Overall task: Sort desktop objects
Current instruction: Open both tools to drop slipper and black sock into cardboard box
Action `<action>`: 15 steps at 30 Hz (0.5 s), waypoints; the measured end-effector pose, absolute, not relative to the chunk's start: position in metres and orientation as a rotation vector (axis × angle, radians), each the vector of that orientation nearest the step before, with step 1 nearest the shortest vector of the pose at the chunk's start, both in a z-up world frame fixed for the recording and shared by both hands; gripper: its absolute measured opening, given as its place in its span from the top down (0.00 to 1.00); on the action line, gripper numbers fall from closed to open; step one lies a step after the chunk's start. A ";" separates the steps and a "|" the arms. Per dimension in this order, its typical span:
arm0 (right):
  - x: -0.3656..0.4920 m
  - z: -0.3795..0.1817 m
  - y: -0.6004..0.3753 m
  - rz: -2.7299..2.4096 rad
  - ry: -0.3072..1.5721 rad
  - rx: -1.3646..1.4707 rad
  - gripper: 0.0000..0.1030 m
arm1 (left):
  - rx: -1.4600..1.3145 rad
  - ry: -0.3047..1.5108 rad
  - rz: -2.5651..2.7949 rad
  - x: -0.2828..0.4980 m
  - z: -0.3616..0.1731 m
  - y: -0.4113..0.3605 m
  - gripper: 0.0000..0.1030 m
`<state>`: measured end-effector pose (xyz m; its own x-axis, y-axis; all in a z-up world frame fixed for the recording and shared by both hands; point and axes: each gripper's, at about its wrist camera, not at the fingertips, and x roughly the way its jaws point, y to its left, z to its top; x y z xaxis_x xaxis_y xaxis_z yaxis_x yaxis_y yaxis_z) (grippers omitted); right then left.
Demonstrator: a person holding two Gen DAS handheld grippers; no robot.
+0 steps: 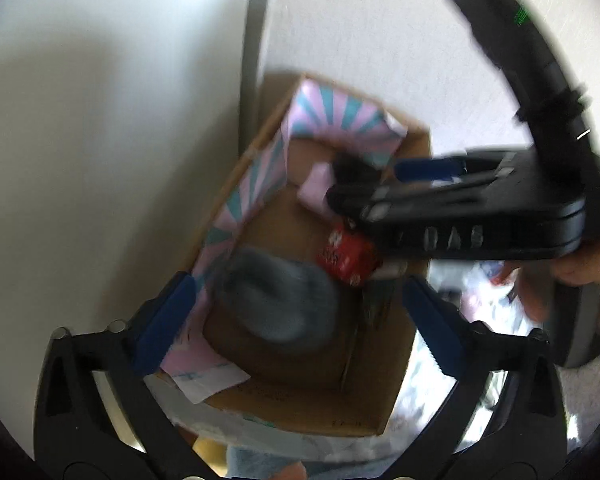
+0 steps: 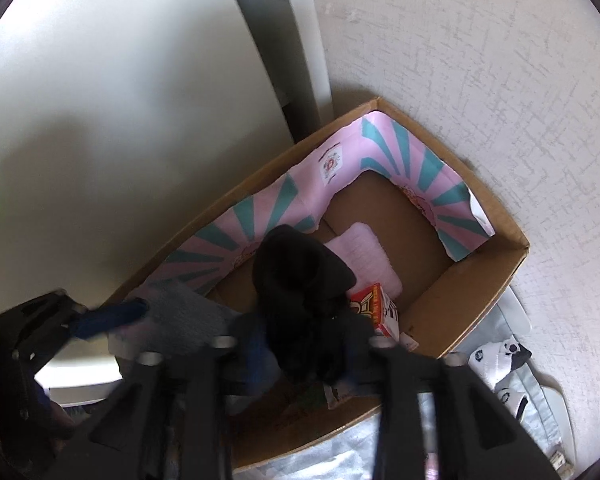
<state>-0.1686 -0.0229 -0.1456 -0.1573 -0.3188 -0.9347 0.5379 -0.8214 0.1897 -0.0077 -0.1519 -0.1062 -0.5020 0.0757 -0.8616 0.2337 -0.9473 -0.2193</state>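
Over the box (image 2: 480,280), near its front wall, the right gripper (image 2: 300,344) pinches a black cloth (image 2: 300,280) for dropping beside the grey sock (image 1: 276,300), while the left gripper (image 1: 296,312) hovers with fingers spread.

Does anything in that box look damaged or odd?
Yes: the pink-and-teal paper lining inside the cardboard box looks torn at its right end, with a ragged white edge, and covers only some walls.
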 end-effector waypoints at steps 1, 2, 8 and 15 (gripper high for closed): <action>-0.170 -0.147 -0.024 -2.038 0.250 1.562 0.20 | 1.486 0.491 -2.626 -0.005 -0.101 -0.152 0.00; -0.170 -0.146 -0.024 -2.054 0.246 1.549 0.09 | 1.469 0.494 -2.645 -0.004 -0.096 -0.152 0.00; -0.169 -0.138 -0.016 -2.124 0.218 1.516 0.01 | 1.444 0.359 -2.650 0.001 -0.083 -0.145 0.00; -0.160 -0.121 0.003 -2.191 0.148 1.480 0.01 | 1.434 0.389 -2.688 0.001 -0.074 -0.131 0.00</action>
